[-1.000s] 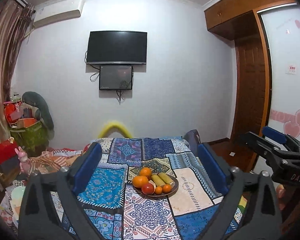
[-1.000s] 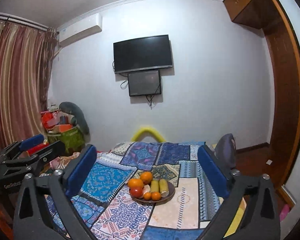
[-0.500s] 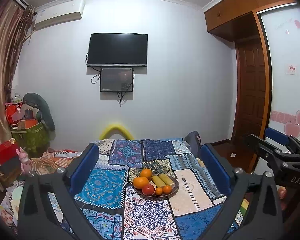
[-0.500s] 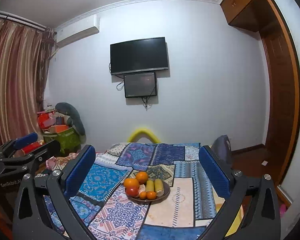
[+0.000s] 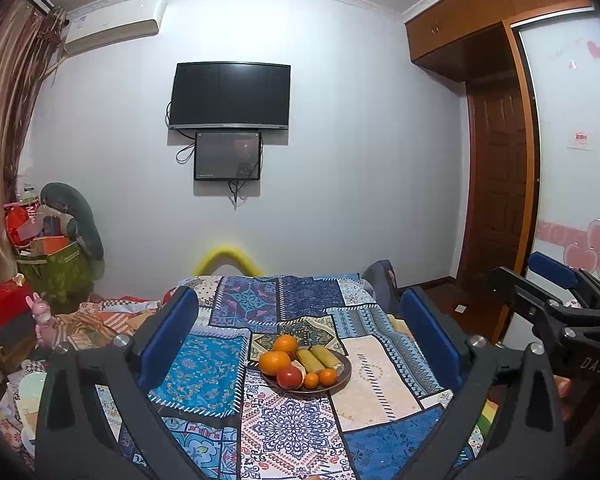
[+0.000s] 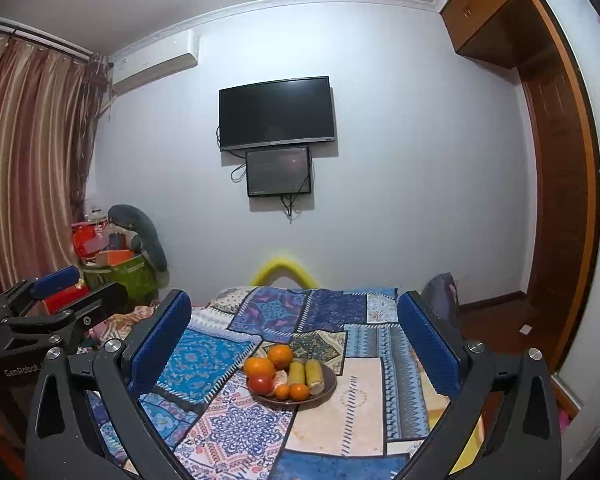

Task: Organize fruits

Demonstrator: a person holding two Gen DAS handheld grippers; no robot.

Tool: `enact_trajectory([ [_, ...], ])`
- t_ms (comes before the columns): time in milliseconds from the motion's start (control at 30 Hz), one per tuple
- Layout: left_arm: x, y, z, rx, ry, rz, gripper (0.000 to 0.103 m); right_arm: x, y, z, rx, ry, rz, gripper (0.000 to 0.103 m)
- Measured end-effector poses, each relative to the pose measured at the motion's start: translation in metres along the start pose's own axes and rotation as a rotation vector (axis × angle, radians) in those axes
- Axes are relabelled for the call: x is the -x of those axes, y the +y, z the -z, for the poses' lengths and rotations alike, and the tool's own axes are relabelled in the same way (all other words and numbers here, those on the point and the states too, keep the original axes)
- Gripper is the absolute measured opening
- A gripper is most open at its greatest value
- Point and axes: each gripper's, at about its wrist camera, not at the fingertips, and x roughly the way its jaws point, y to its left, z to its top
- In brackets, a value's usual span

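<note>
A dark round plate (image 5: pixel 342 380) (image 6: pixel 329 392) sits on a patchwork cloth. It holds large oranges (image 5: pixel 274 362) (image 6: pixel 259 367), a red fruit (image 5: pixel 289 377) (image 6: pixel 260 384), small oranges (image 5: pixel 327 377) (image 6: pixel 299 391) and two yellow-green corn cobs (image 5: pixel 318 357) (image 6: pixel 305 373). My left gripper (image 5: pixel 300 340) is open and empty, held well back from the plate. My right gripper (image 6: pixel 296 340) is open and empty, also short of it. Each gripper shows at the edge of the other's view, the right (image 5: pixel 560 300) and the left (image 6: pixel 56 296).
The patchwork cloth (image 5: pixel 292 428) (image 6: pixel 228 428) covers the surface. A TV (image 5: pixel 230 96) and a small screen hang on the far wall. Boxes and bags (image 5: pixel 48 264) pile up at the left, with a wooden door (image 5: pixel 496 200) at the right.
Both views have shifted slightly: the wall screens sit lower in frame and the plate a little nearer. Both grippers stay open and empty.
</note>
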Motion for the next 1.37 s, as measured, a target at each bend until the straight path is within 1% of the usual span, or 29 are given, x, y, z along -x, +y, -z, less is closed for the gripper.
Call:
enact_trajectory([
  [333, 0.0033, -0.0029, -0.0025, -0.007, -0.013, 0.011, 0.103, 0.0024, 0.0002, -0.0033, 0.001, -0.007, 0.008, 0.103],
  [533, 0.0015, -0.0048, -0.0032, -0.017, 0.002, 0.028, 0.103, 0.0029, 0.0008, -0.0039, 0.006, -0.009, 0.014, 0.103],
  [800, 0.0035, -0.0034, -0.0046, -0.004, 0.005, 0.044, 0.103, 0.0037, 0.001, -0.0061, 0.009, -0.011, 0.015, 0.103],
  [1367, -0.0034, -0.0017, -0.0029, 0.004, 0.014, 0.04, 0.103, 0.0008, 0.0014, -0.005, 0.013, 0.002, 0.015, 0.103],
])
